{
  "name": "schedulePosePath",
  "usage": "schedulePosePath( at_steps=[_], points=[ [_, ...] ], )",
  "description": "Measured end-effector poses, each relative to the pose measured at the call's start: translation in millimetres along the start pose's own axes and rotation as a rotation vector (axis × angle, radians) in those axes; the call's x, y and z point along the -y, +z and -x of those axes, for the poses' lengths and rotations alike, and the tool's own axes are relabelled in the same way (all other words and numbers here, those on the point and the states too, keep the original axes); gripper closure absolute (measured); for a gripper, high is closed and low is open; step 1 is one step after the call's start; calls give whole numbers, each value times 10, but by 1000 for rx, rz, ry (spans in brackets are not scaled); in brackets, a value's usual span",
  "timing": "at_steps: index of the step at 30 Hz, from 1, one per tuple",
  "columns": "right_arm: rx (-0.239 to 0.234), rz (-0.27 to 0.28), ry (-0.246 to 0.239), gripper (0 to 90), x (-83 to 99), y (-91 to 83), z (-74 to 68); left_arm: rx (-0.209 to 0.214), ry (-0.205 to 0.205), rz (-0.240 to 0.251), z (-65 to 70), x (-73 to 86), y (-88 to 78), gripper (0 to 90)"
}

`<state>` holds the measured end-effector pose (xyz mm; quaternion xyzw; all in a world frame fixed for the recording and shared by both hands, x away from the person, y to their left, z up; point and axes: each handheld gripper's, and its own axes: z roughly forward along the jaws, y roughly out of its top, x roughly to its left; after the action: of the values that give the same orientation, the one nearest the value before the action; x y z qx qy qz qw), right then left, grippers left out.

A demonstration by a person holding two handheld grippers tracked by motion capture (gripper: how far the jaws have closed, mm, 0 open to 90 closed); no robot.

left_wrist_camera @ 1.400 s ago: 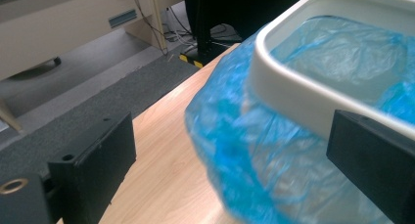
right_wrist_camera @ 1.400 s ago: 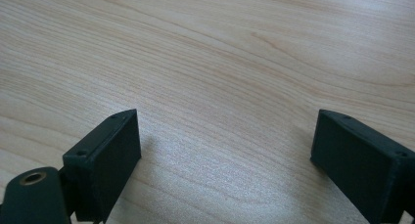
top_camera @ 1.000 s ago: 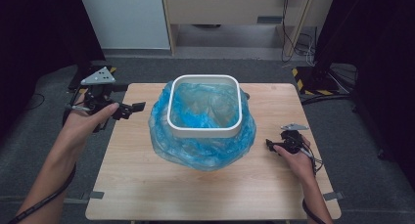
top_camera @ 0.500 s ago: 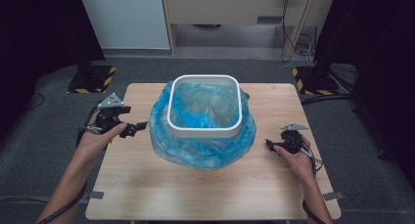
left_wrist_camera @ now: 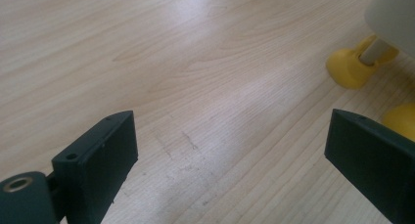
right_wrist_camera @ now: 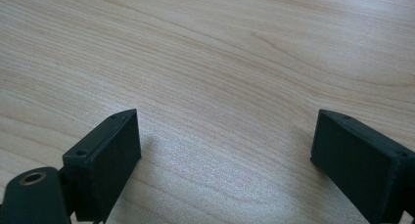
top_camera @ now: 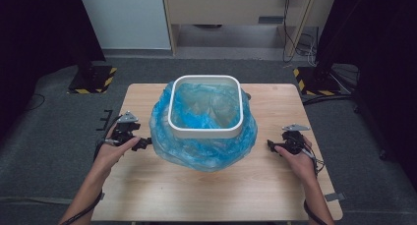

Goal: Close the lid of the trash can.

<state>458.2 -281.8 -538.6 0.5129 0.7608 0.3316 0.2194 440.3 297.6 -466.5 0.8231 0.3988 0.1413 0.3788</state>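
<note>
left gripper (top_camera: 142, 143) near the table's (top_camera: 206, 195) left edge, jaws spread, empty; right gripper (top_camera: 272, 145) near the right edge, likewise spread; bag-lined white bin (top_camera: 205, 131) between.

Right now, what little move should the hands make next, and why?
Probably slide the left tongs in toward the blue plastic bag that drapes over the white bin. Both the left and the right tongs are open, hold nothing and sit low by the wooden table, one on each side of the bag, and the left is nearer its edge.
</note>
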Motion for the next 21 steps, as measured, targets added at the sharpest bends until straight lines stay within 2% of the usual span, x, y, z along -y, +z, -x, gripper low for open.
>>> schedulePosePath(
  at_steps=[4,10,13,17,21],
  points=[
    [0,0,0,110,0,0,0,5,-15,-20,12,91,143,47],
    [0,0,0,110,0,0,0,1,-17,-50,41,192,314,47],
    [0,0,0,110,0,0,0,0,-27,-55,47,217,362,46],
    [0,0,0,110,0,0,0,-13,-36,-63,43,245,431,46],
    [0,0,0,110,0,0,0,-46,-23,-71,44,255,469,45]
  ],
)
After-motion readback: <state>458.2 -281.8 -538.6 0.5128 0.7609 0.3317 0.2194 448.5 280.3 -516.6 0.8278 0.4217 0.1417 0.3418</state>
